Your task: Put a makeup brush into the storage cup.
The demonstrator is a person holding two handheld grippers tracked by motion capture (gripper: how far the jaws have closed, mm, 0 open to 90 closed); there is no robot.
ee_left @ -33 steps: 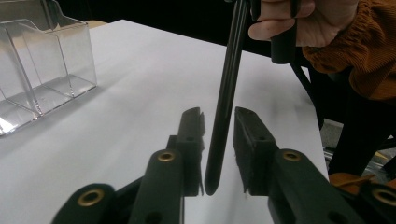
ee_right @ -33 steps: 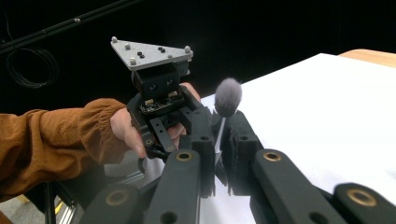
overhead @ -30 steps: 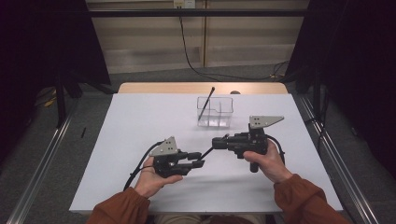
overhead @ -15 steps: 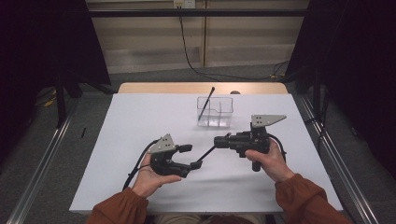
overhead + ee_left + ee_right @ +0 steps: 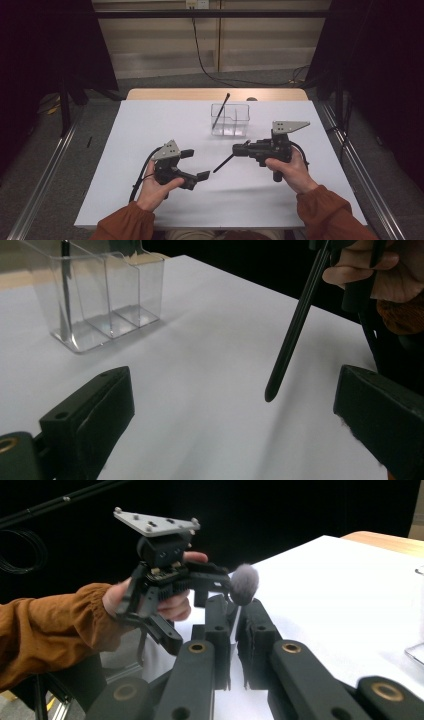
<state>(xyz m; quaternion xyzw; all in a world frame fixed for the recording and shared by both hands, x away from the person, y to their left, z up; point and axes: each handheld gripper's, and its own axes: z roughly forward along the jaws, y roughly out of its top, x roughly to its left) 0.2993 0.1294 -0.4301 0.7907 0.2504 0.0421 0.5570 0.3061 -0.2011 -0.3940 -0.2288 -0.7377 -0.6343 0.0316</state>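
Over the near half of the white table (image 5: 150, 125), handover just completed: left gripper (image 5: 196, 164) tongs have just been swinging apart, now spread wide with nothing between them, pads clear of the handle they were pinching a moment ago. Black brush (image 5: 223, 163) now hanging from the right gripper (image 5: 235, 149) alone, tongs together and clamped on it up near the head, grey tuft (image 5: 244, 583) peeking out at the jaw tips in the right gripper view. Slim handle slanting down toward the left gripper, tip floating just above the tabletop, touching nothing. Clear divided organizer (image 5: 239, 125) waiting farther back, well apart from the brush, one dark stick (image 5: 220, 111) already leaning in its left compartment. Means sole charge for the right hand from here; likely next, a lift and a carry back to the organizer, handle dropped tip-first into a free slot. Left hand free to back away
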